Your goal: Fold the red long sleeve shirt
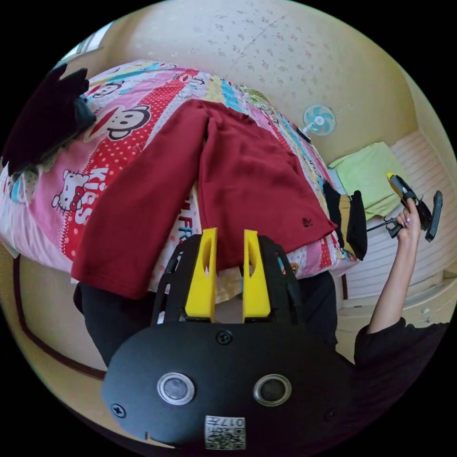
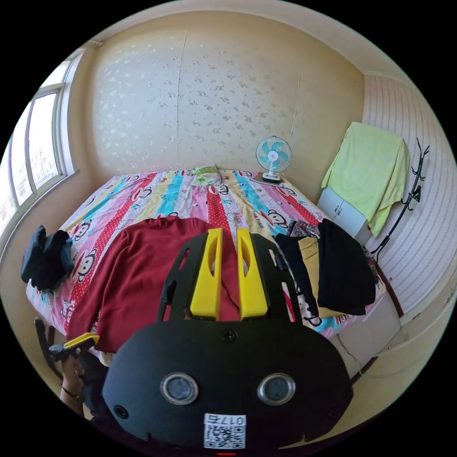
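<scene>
Red shirt (image 2: 143,281) lies flat on the cartoon bedspread (image 2: 157,195); both claws (image 1: 228,273) (image 2: 228,273) released, empty.

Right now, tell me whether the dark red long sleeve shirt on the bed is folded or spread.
Spread. The dark red long sleeve shirt lies flat on the cartoon-print bedspread, one sleeve stretched out, no fold made.

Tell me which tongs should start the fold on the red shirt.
Left, probably. The left tongs hang open just over the near hem of the red shirt. The right tongs are held up beside the bed, well away from the cloth.
</scene>
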`<control>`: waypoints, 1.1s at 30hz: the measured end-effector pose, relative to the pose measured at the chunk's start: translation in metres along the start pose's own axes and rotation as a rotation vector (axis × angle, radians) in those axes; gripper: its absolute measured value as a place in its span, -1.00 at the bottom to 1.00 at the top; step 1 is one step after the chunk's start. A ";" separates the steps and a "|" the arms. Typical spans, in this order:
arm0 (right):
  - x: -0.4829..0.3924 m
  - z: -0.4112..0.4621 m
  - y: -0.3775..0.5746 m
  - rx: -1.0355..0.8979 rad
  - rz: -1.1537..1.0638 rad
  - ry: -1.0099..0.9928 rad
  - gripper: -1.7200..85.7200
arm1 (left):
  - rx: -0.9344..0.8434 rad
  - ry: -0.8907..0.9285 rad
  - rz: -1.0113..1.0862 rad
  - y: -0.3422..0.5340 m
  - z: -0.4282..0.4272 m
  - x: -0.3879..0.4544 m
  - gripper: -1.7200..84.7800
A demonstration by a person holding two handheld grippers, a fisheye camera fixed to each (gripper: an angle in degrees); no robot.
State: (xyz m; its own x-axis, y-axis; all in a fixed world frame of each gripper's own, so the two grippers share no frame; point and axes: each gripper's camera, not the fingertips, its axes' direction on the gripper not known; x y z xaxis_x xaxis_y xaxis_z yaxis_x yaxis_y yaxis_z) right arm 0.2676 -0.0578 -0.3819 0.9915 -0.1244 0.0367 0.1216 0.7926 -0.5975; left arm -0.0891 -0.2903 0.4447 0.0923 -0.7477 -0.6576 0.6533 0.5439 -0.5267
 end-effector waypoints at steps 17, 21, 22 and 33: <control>0.060 0.056 0.065 -0.537 -0.372 -0.385 -0.86 | -0.223 0.108 0.145 -0.042 -0.081 -0.001 -0.88; 0.082 0.030 0.075 -0.791 -0.481 -0.587 -0.81 | -0.431 -0.117 0.185 -0.028 -0.100 -0.010 -0.83; 0.089 0.032 0.074 -0.786 -0.441 -0.599 -0.80 | -0.446 -0.121 0.159 -0.024 -0.103 -0.018 -0.81; 0.196 0.168 0.015 -0.724 0.174 -0.483 -0.81 | -0.277 0.038 0.004 -0.044 -0.142 -0.032 -0.79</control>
State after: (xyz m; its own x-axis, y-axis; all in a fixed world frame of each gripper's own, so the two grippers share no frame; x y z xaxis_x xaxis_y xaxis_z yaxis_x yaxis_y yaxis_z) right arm 0.4713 0.0300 -0.2489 0.9239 0.3584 0.1344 0.0709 0.1847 -0.9802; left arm -0.2273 -0.2365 0.4125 0.0631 -0.7333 -0.6770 0.4218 0.6344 -0.6478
